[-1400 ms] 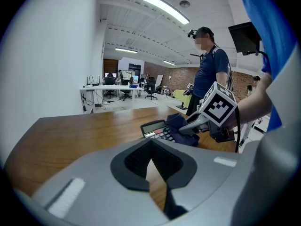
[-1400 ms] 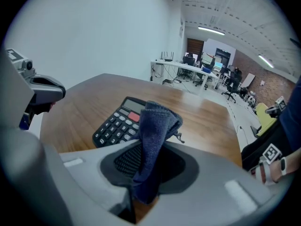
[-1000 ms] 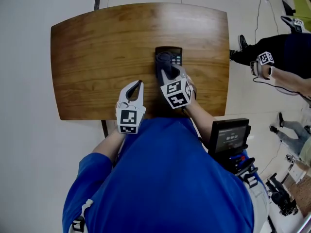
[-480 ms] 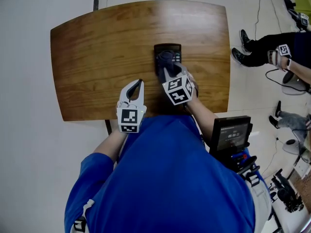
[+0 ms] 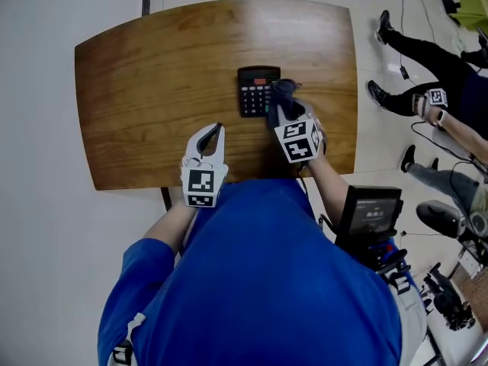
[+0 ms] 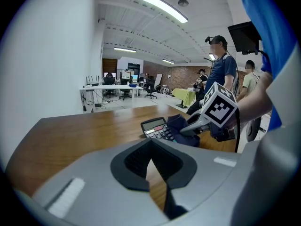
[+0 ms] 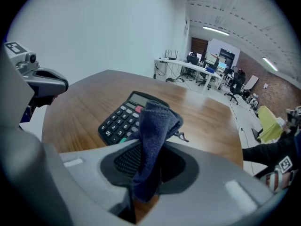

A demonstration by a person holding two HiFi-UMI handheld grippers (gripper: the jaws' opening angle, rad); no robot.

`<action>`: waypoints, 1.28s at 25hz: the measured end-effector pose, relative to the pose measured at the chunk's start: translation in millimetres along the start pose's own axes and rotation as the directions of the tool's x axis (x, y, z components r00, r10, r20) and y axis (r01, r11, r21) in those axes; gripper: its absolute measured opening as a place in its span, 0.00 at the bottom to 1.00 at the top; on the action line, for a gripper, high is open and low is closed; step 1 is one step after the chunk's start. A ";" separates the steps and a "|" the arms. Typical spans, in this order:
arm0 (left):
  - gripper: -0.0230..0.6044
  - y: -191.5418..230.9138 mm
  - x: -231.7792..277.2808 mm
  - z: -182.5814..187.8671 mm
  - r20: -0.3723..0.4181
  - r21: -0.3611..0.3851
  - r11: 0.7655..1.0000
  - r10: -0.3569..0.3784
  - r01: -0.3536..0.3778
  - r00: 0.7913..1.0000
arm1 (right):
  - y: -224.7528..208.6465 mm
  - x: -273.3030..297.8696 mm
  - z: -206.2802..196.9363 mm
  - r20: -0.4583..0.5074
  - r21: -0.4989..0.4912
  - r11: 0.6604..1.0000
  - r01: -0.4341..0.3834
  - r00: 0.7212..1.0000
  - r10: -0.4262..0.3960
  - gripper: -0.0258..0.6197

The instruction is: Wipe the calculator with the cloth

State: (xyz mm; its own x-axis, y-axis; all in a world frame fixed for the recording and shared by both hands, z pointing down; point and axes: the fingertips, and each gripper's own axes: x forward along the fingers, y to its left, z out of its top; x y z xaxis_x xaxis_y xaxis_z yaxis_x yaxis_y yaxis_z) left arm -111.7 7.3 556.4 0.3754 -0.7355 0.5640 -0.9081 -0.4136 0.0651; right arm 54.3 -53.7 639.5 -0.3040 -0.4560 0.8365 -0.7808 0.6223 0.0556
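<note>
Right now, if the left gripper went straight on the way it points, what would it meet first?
Probably the calculator, on the table ahead of the left gripper, slightly right of its line. Depth is unclear; it might only clip the near corner.

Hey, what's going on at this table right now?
A person in a blue top is at a wooden table with a gripper in each hand. The right gripper is clamped on a dark blue cloth and holds it at the right edge of a black calculator; whether the cloth touches it is unclear. The left gripper is shut and empty, hovering by the table's near edge.
</note>
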 end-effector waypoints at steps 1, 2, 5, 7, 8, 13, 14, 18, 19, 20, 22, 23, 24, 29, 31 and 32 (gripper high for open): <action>0.05 0.1 -0.7 -0.6 0.000 -0.001 1.000 0.001 -0.001 1.000 | -2.6 -1.1 -2.7 -0.007 -0.002 1.000 0.005 1.000 -0.005 0.18; 0.05 0.3 -1.2 -0.8 0.001 -0.002 1.000 0.002 -0.002 1.000 | -4.1 -1.9 -3.8 -0.012 -0.005 1.000 0.008 1.000 -0.008 0.18; 0.05 1.6 -2.4 -0.6 0.004 -0.007 1.000 0.006 -0.006 1.000 | -1.5 -2.8 1.4 0.003 -0.001 1.000 -0.001 1.000 0.001 0.18; 0.05 2.7 -3.8 -0.4 0.003 -0.010 1.000 0.008 -0.008 1.000 | 6.7 -3.9 10.4 0.022 -0.008 1.000 -0.018 1.000 0.018 0.18; 0.05 3.3 -4.9 -0.3 0.002 -0.011 1.000 0.010 -0.010 1.000 | 12.7 -4.6 15.7 0.029 -0.018 0.999 -0.029 0.999 0.029 0.18; 0.05 3.4 -13.0 1.1 -0.009 -0.013 1.000 0.022 -0.022 1.000 | 54.4 -4.6 35.6 0.043 -0.079 0.991 -0.109 0.993 0.112 0.18; 0.05 3.0 -14.7 2.0 -0.011 -0.012 1.000 0.024 -0.024 1.000 | 62.3 -3.8 37.6 0.043 -0.088 0.988 -0.124 0.991 0.128 0.18; 0.05 3.6 -19.4 4.5 -0.017 -0.009 0.999 0.031 -0.032 0.999 | 79.4 0.5 39.5 0.035 -0.109 0.982 -0.154 0.987 0.158 0.18; 0.05 4.0 -19.8 4.3 -0.018 -0.008 0.999 0.033 -0.033 0.999 | 79.9 1.2 38.8 0.033 -0.110 0.982 -0.154 0.987 0.158 0.18; 0.05 4.4 -19.7 4.0 -0.019 -0.007 0.999 0.033 -0.033 0.999 | 79.1 1.8 38.0 0.031 -0.109 0.982 -0.153 0.987 0.157 0.18; 0.05 5.2 -18.5 3.7 -0.020 -0.005 0.999 0.032 -0.032 0.999 | 75.7 2.8 36.5 0.028 -0.105 0.983 -0.148 0.988 0.152 0.18; 0.05 5.4 -17.7 3.6 -0.020 -0.004 1.000 0.031 -0.031 0.999 | 73.7 3.3 35.6 0.026 -0.102 0.984 -0.146 0.989 0.149 0.18; 0.05 5.6 -16.8 3.6 -0.021 -0.003 1.000 0.029 -0.029 0.999 | 71.7 3.8 34.6 0.023 -0.099 0.985 -0.143 0.989 0.146 0.18; 0.05 4.6 -10.0 3.9 -0.022 0.004 1.000 0.009 -0.009 1.000 | 60.4 5.8 27.0 0.012 -0.075 0.989 -0.124 0.992 0.125 0.18; 0.05 2.9 -6.2 4.3 -0.021 0.008 1.000 0.000 0.000 1.000 | 53.7 5.8 22.5 0.008 -0.066 0.992 -0.111 0.994 0.112 0.18; 0.05 1.7 -4.3 4.3 -0.020 0.010 1.000 -0.005 0.005 1.000 | 50.0 5.6 20.0 0.007 -0.065 0.993 -0.103 0.995 0.104 0.18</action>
State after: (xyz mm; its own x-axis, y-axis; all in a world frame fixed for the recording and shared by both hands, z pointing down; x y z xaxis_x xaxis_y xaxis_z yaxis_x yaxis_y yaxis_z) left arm -114.0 7.4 550.5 0.3759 -0.7229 0.5797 -0.9044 -0.4226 0.0595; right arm 2.6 -37.8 636.1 -0.3868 -0.3932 0.8341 -0.7082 0.7060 0.0043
